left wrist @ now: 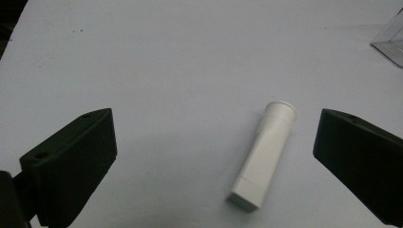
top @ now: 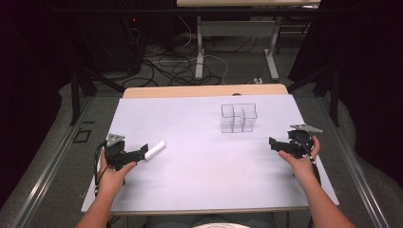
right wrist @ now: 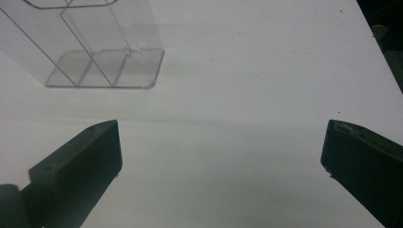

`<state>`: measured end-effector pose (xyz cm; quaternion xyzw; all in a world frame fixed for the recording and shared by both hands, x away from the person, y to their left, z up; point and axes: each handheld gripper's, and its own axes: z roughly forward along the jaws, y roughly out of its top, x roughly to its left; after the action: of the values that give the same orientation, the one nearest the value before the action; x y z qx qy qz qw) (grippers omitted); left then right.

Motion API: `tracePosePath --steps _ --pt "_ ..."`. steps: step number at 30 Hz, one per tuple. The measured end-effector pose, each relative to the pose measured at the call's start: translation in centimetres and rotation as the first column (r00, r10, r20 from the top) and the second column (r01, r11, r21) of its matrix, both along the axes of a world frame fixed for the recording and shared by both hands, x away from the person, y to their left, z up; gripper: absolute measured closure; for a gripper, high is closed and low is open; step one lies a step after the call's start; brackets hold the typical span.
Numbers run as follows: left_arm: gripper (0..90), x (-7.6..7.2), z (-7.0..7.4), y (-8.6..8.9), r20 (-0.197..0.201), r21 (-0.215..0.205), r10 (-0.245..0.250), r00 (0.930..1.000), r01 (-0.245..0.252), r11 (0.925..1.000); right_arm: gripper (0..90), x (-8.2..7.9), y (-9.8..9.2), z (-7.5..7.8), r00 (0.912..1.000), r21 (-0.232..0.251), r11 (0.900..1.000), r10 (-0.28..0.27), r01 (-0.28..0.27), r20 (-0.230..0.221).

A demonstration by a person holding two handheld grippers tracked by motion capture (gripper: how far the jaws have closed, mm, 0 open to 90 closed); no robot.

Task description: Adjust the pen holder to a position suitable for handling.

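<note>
Left gripper (left wrist: pixel 214 156) (jaws wide) straddles white tube (left wrist: pixel 264 156); untouched.

From my screens, the clear plastic divided organiser box (right wrist: pixel 95 57) is cut off by the top and left edges in the right gripper view, and just one corner of it (left wrist: pixel 390 42) enters the left gripper view. In the high view, I can't make out which end of the small white plastic tube (top: pixel 155 150) is which.
</note>
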<state>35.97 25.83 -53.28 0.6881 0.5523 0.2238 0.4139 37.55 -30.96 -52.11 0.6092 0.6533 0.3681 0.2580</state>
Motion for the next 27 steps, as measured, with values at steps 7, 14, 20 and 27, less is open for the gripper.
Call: tracePosePath --steps 7,14,20,27 --pt "0.6 -0.2 0.4 -0.2 0.011 0.000 -0.004 0.9999 0.004 1.0000 5.8 0.0 0.3 0.2 0.9997 -0.044 0.999 0.016 -0.015 0.021" --pt "1.0 -0.5 0.6 -0.5 0.019 0.025 -0.017 0.9997 0.017 0.9996 18.4 0.2 0.8 1.1 0.9973 -0.071 0.997 0.045 -0.040 0.059" --pt "1.4 -0.7 0.8 -0.5 0.027 0.030 -0.014 0.9995 0.013 0.9995 28.3 0.9 0.8 2.0 0.9952 -0.048 0.998 0.045 -0.041 0.087" --pt "1.5 -0.6 0.8 -0.5 0.024 0.027 -0.010 0.9997 0.009 0.9996 33.4 2.5 0.8 3.4 0.9960 -0.019 0.999 0.040 -0.038 0.081"
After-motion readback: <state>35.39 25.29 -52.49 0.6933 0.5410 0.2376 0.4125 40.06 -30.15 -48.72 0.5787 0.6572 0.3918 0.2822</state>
